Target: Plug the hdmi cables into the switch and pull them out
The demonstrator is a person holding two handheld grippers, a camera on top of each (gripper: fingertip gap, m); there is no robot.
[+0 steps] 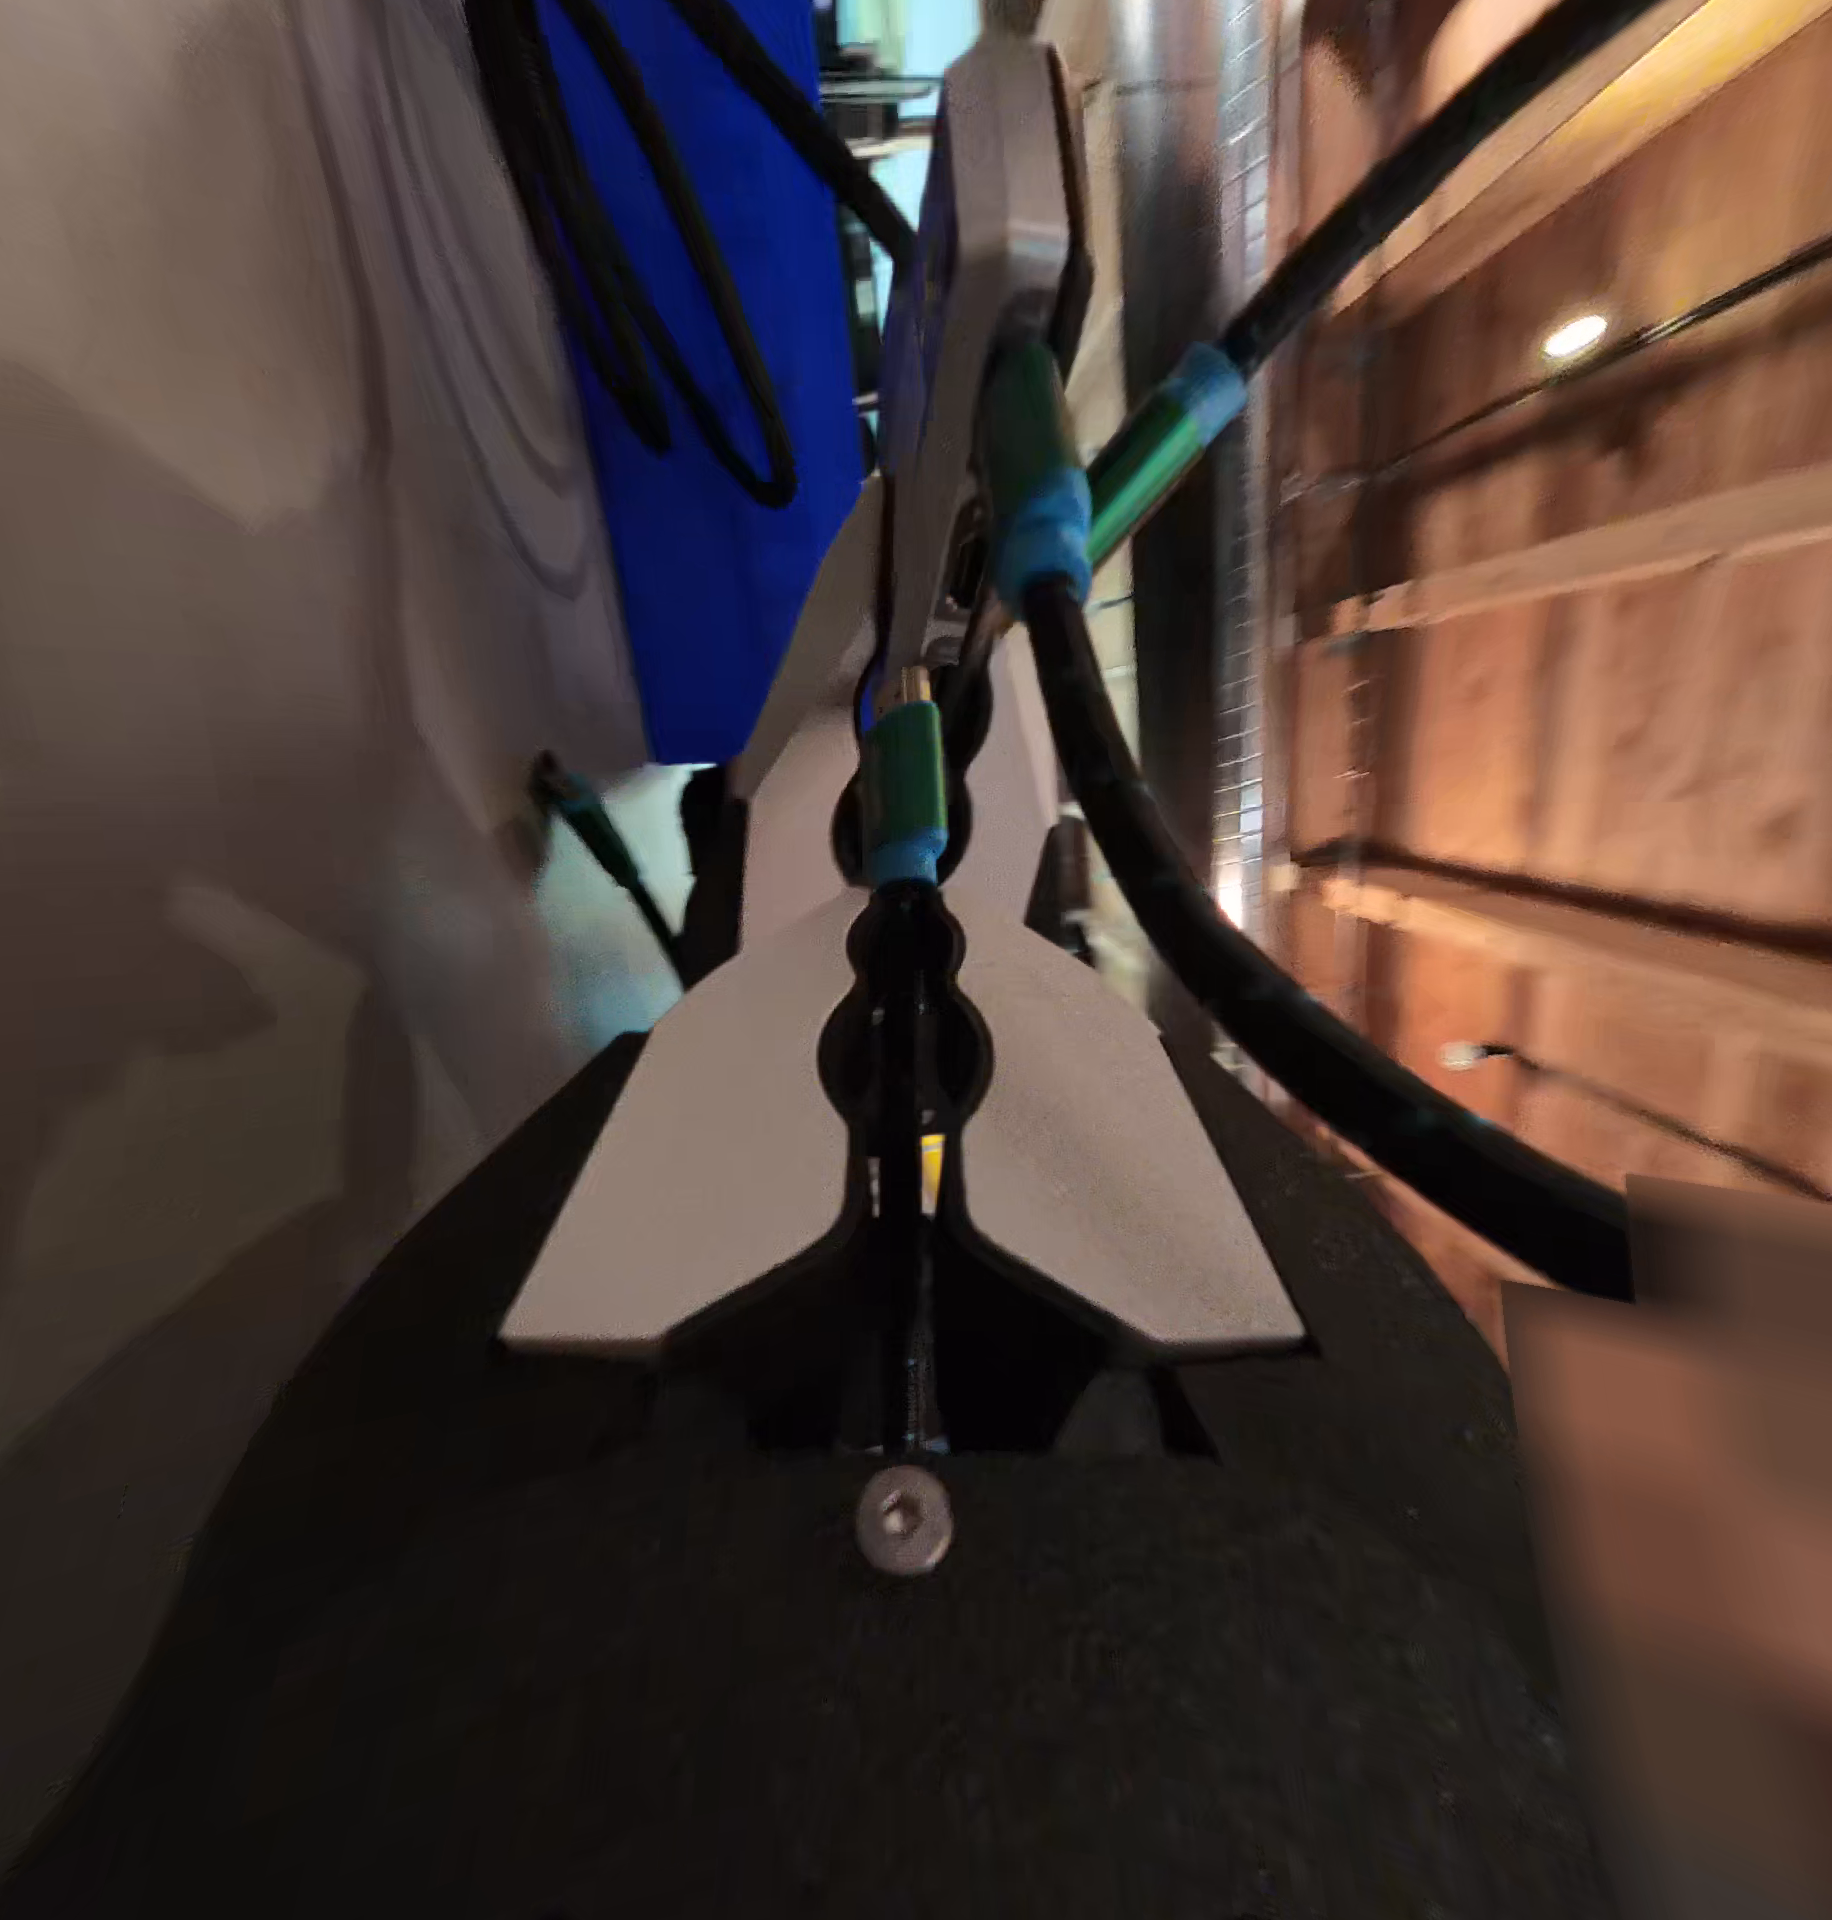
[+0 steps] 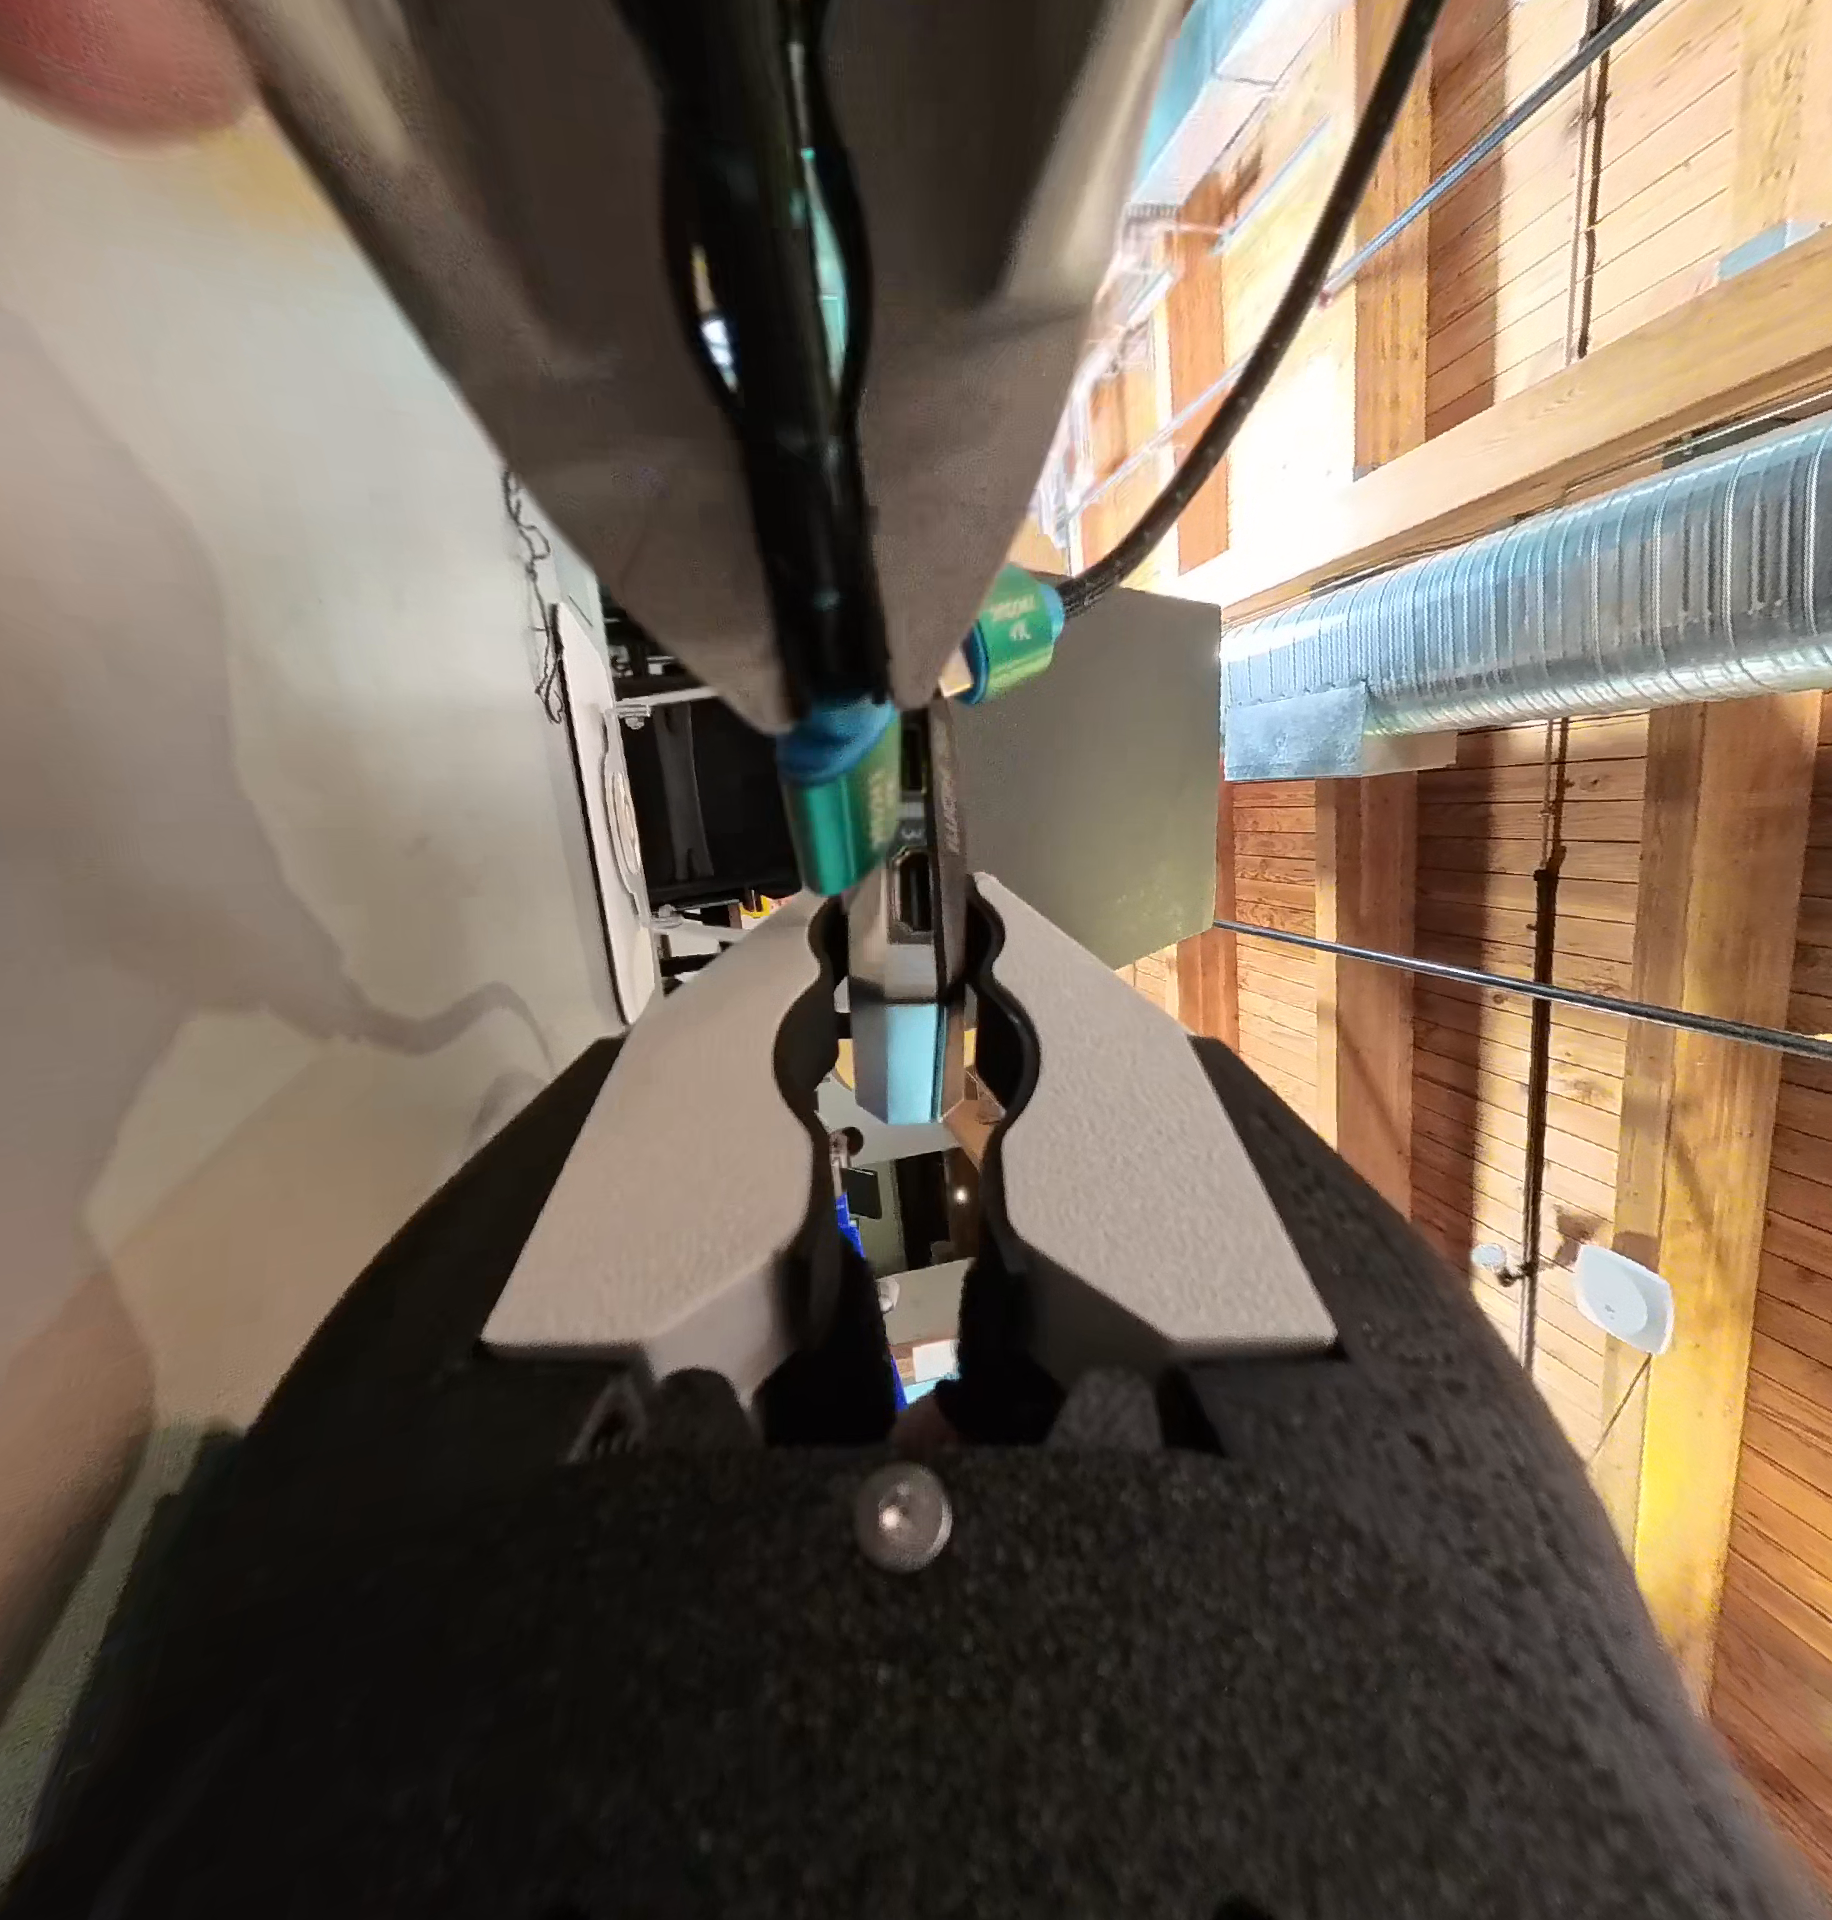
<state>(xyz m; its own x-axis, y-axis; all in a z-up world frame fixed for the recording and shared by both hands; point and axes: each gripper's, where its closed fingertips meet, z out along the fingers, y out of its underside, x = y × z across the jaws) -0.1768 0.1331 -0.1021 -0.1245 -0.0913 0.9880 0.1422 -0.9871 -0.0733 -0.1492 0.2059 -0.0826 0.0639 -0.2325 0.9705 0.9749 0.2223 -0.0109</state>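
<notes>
Firmly clamped on a green plug (image 1: pixel 896 790), left tool (image 1: pixel 912 717), fingers pressed together around the plug's body. Blue tape at the plug's near end, black cable (image 1: pixel 907 1091) trailing back between the fingers. Metal tip pointing far, just beside the grey switch (image 1: pixel 938 540); seated or not, cannot tell.

Equally closed, right tool (image 2: pixel 901 935), gripping the switch by its near end. Switch standing edge-on between the fingers, one open port (image 2: pixel 912 883) facing the camera just past the fingertips. Seen from this side, held plug lying along the switch's left face, tip next to that open port.

Second green plug (image 1: pixel 1031 457) against the switch's right side, farther off, with a thick black cable (image 1: pixel 1151 883) curving near and right. Third green plug (image 1: pixel 1161 447) right of it, taped blue as well, thin cable running up to the far right. From the right wrist view, metal tip of that third plug touching the switch's far edge; depth of insertion unclear.

Blue panel (image 1: pixel 704 364) far left with looped black cords hanging over it. Wooden planks (image 2: pixel 1514 935) and a silver duct (image 2: pixel 1566 603) at right.
</notes>
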